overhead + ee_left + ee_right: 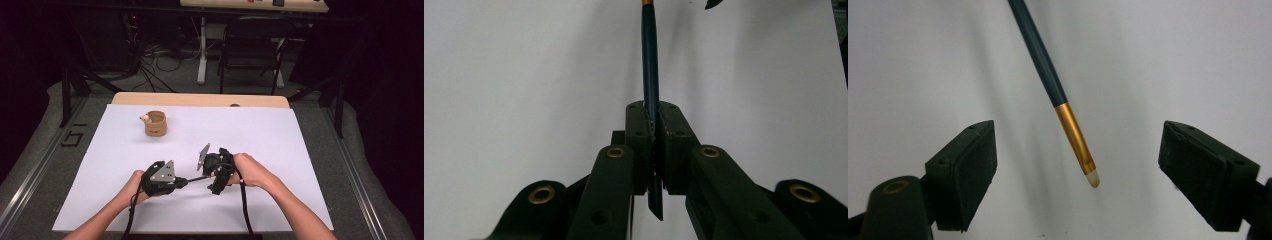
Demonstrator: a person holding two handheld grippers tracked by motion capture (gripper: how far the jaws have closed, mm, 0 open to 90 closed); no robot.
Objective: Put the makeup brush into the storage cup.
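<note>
A dark paintbrush (650, 65) is clamped near its handle end by the left gripper (653, 120), its long axis running along the jaws, bristle tip pointing away toward the right gripper (1078, 150), whose 2 jaws stand wide apart around the gold ferrule, untouched, above the white table (280, 135).

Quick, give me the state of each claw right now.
Left claw: shut on the paintbrush handle.
Right claw: open, brush tip between the jaws, untouched.

Brush (649, 60) handle cut by top edge (left claw view); small item on cup (155, 123) rim unidentifiable.
</note>
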